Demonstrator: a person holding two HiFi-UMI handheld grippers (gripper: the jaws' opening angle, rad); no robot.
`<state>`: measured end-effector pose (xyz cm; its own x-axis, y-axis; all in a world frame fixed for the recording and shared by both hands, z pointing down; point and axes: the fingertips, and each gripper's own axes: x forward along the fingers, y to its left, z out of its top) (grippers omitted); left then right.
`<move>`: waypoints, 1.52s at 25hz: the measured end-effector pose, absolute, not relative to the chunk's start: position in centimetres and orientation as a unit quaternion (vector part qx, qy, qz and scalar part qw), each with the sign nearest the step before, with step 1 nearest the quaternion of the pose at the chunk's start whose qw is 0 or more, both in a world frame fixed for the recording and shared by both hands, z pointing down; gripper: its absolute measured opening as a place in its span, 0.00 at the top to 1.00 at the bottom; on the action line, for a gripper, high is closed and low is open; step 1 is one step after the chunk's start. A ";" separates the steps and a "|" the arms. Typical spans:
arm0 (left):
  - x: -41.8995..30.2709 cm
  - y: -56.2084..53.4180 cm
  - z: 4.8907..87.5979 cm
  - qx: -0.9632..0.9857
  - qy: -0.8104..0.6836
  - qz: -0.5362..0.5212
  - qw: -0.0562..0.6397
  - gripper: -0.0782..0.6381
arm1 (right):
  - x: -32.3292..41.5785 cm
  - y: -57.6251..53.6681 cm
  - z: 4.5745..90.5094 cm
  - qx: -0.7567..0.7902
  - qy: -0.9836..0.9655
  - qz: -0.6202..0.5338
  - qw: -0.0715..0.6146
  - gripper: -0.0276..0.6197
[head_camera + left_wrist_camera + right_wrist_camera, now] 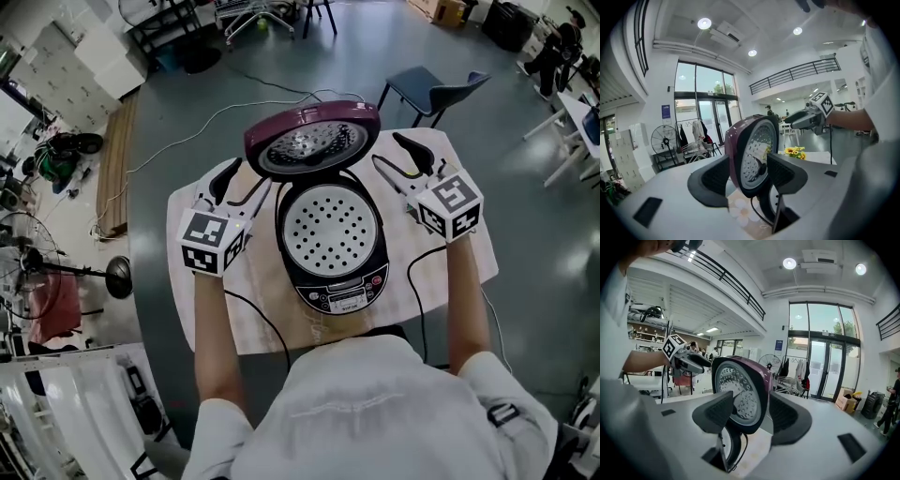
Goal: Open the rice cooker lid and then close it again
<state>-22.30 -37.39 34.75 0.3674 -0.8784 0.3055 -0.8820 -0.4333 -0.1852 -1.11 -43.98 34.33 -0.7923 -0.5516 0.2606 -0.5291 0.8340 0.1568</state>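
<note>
Rice cooker [333, 246] sat at frame centre on worktop [152, 281]. Lid [312, 139] stood raised above perforated inner tray. Left gripper [246, 180] was just left of cooker, jaws wide apart, clasping nothing. Right gripper [386, 148] was just right of cooker, jaws likewise spread and empty.

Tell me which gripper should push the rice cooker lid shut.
Right, by a little. Both are open and empty beside the raised lid, but the right gripper reaches further up alongside its rim, while the left gripper sits lower, near the lid's base. It is a close call.
</note>
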 end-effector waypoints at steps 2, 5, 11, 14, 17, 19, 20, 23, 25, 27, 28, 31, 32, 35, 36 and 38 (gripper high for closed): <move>-22.8 -38.5 34.3 0.825 -0.534 0.182 0.002 0.52 | -1.8 -45.2 34.2 0.275 -0.949 -0.044 0.152 0.58; -22.9 -39.9 33.9 0.829 -0.528 0.184 -0.004 0.51 | -2.7 -46.7 34.0 0.258 -0.953 -0.051 0.151 0.55; -22.1 -41.3 33.3 0.842 -0.504 0.190 -0.014 0.50 | -4.7 -48.3 33.4 0.223 -0.963 -0.059 0.140 0.55; -21.9 -41.5 32.9 0.843 -0.505 0.185 -0.012 0.50 | -5.5 -48.6 33.4 0.215 -0.965 -0.063 0.140 0.55; -21.8 -41.3 32.7 0.841 -0.511 0.177 -0.008 0.50 | -5.7 -48.5 33.4 0.210 -0.966 -0.062 0.137 0.54; -21.7 -41.0 32.7 0.840 -0.514 0.173 -0.007 0.50 | -5.5 -48.2 33.4 0.207 -0.967 -0.060 0.135 0.54; -21.6 -40.8 32.8 0.840 -0.515 0.171 -0.006 0.50 | -5.4 -48.0 33.5 0.204 -0.968 -0.061 0.136 0.54; -21.4 -40.1 32.9 0.842 -0.515 0.163 -0.001 0.50 | -5.1 -47.2 33.8 0.194 -0.968 -0.065 0.143 0.54; -21.1 -39.4 33.1 0.844 -0.512 0.159 0.004 0.50 | -4.8 -46.5 34.0 0.188 -0.968 -0.066 0.149 0.54; -20.8 -38.7 33.2 0.847 -0.508 0.158 0.006 0.50 | -4.5 -45.7 34.3 0.185 -0.968 -0.068 0.157 0.54; -20.6 -38.3 33.3 0.848 -0.507 0.157 0.007 0.50 | -4.3 -45.2 34.3 0.183 -0.967 -0.069 0.162 0.54; -20.0 -37.0 33.4 0.853 -0.500 0.151 0.011 0.50 | -3.8 -43.8 34.6 0.178 -0.966 -0.073 0.174 0.52; -19.8 -36.5 33.5 0.854 -0.497 0.150 0.013 0.50 | -3.6 -43.4 34.7 0.176 -0.965 -0.074 0.178 0.52; -19.2 -35.0 33.9 0.860 -0.488 0.149 0.015 0.50 | -3.1 -41.8 35.2 0.173 -0.964 -0.074 0.186 0.51; -18.9 -34.4 34.1 0.862 -0.484 0.149 0.016 0.50 | -2.9 -41.2 35.4 0.173 -0.964 -0.072 0.187 0.51; -18.4 -33.3 34.7 0.867 -0.476 0.149 0.019 0.50 | -2.4 -40.0 35.9 0.171 -0.964 -0.069 0.191 0.50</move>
<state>-18.42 -33.28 34.67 0.5035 -0.8189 0.2757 -0.8301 -0.5469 -0.1086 -2.43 -40.04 35.93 -0.8688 -0.3558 0.3443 -0.3033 0.9321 0.1979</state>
